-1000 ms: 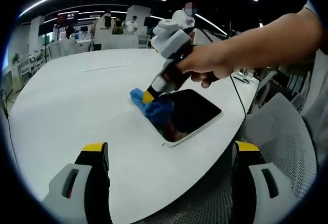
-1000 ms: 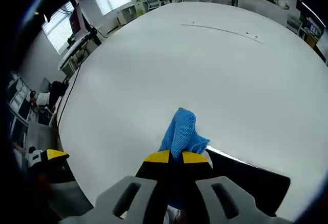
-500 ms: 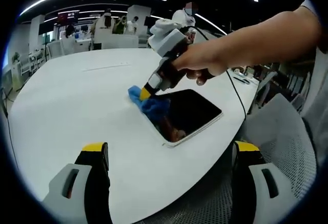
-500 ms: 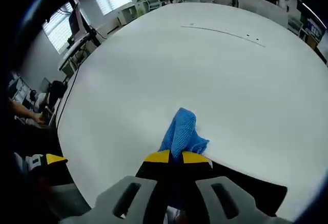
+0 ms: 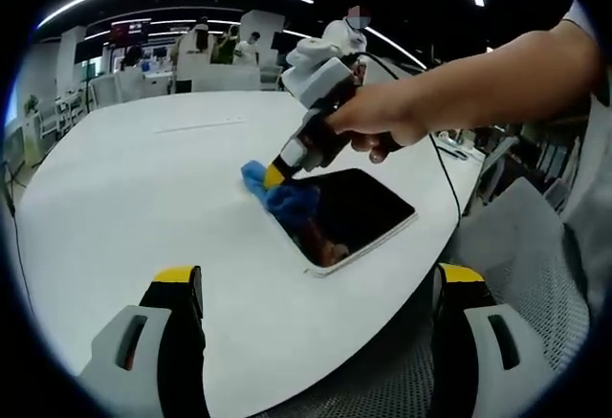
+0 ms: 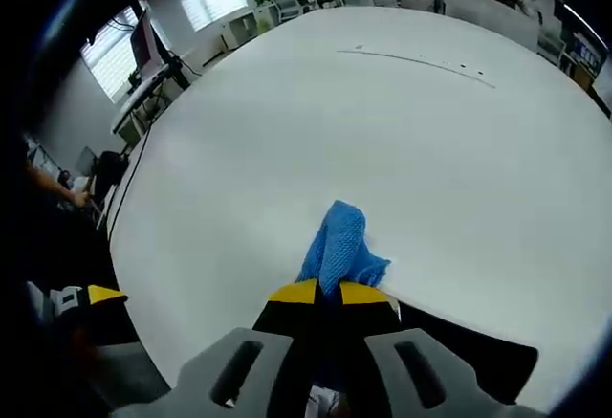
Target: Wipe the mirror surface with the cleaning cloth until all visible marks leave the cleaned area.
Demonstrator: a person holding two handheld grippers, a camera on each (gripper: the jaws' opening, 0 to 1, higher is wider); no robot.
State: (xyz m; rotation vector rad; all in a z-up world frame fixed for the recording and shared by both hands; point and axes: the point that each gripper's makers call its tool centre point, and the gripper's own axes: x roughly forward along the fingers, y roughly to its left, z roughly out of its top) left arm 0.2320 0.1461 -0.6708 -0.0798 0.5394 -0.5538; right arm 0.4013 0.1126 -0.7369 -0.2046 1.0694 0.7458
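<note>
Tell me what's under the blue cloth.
The blue cloth, pinched in the right gripper, lies over the mirror's far corner and spills onto the white table. Marks beneath it, if any, are covered.

The right claw (image 5: 274, 177) presses a blue cloth (image 5: 282, 197) onto the mirror (image 5: 359, 212).

Grey hand-held gripper (image 5: 311, 289) jaws with yellow-capped black tips
</note>
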